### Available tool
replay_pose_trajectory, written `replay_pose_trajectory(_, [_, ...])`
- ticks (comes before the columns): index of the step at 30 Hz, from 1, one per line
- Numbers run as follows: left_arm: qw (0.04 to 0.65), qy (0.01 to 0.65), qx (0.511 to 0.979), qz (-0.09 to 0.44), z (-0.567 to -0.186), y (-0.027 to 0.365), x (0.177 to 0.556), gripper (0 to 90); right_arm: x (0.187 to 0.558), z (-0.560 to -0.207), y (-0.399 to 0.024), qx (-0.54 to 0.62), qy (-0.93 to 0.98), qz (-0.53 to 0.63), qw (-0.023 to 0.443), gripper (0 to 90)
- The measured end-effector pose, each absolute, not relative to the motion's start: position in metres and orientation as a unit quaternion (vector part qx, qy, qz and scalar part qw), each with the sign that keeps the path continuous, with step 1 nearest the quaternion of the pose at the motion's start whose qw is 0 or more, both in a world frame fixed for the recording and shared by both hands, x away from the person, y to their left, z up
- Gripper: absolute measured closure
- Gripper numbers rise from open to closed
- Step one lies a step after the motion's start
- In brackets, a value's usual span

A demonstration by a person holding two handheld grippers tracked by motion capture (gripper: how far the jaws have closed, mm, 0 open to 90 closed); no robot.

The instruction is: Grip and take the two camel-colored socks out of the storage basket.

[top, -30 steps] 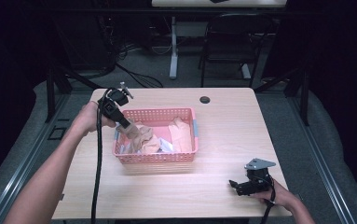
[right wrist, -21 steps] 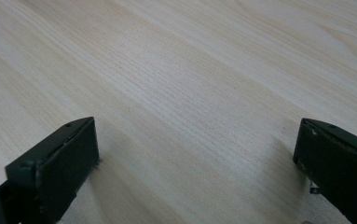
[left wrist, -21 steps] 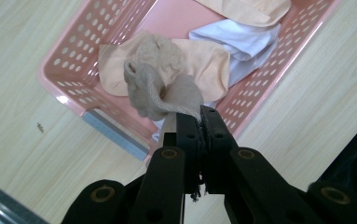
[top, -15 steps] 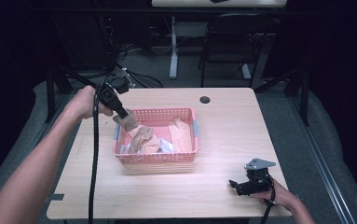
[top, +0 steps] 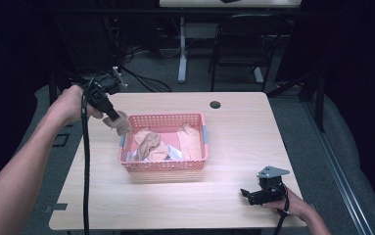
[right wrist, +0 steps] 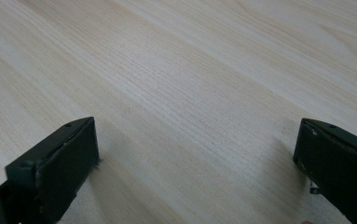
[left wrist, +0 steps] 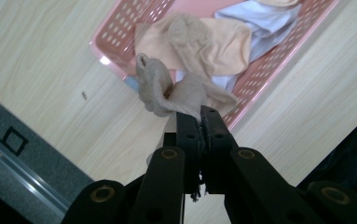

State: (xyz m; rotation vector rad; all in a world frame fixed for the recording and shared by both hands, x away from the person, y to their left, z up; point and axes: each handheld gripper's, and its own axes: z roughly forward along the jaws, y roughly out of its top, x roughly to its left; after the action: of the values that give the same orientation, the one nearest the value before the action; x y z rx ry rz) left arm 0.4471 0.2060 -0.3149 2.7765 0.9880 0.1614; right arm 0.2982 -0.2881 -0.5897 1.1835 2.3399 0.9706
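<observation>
While the left gripper point(top: 112, 116) pinches a beige stocking point(top: 118, 122), these lines hold:

Change: a second ago that gripper was low over the near-left part of the pink basket point(top: 165, 165) with its tips among the cloth; now it has risen and drawn back toward the far left, and the stocking hangs from it.

Meaning: by my reading, one piece has been pulled free of the pile and is on its way out of the basket; setting it on the table point(top: 185, 205) looks like the step to come.

Left gripper state: jaws pressed together on a fold of the stocking, clear in the left gripper view, where the cloth point(left wrist: 176, 91) bunches just past the tips.

Right gripper point(top: 253, 195): rests at the near right of the table, well apart from the basket, unmoved over the last second; its jaws stand wide with only bare wood between them.

Stocking place: in the air over the far-left corner of the basket, just outside its rim, touching nothing but the jaws.

Stocking look: thin, sheer, tan knit, crumpled into a loose knot with a rolled cuff curling at one end.

Left in basket: more beige stockings point(top: 151, 144) and a white cloth point(top: 173, 154).
</observation>
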Motion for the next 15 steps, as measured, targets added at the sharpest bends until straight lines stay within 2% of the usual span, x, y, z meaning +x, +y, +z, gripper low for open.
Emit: replay_pose_trajectory(15, [0.086, 0.389, 0.915, 0.065, -0.304, 0.27, 0.434, 87.1, 0.299, -0.589, -0.288, 0.415, 0.826, 0.34, 0.172, 0.0])
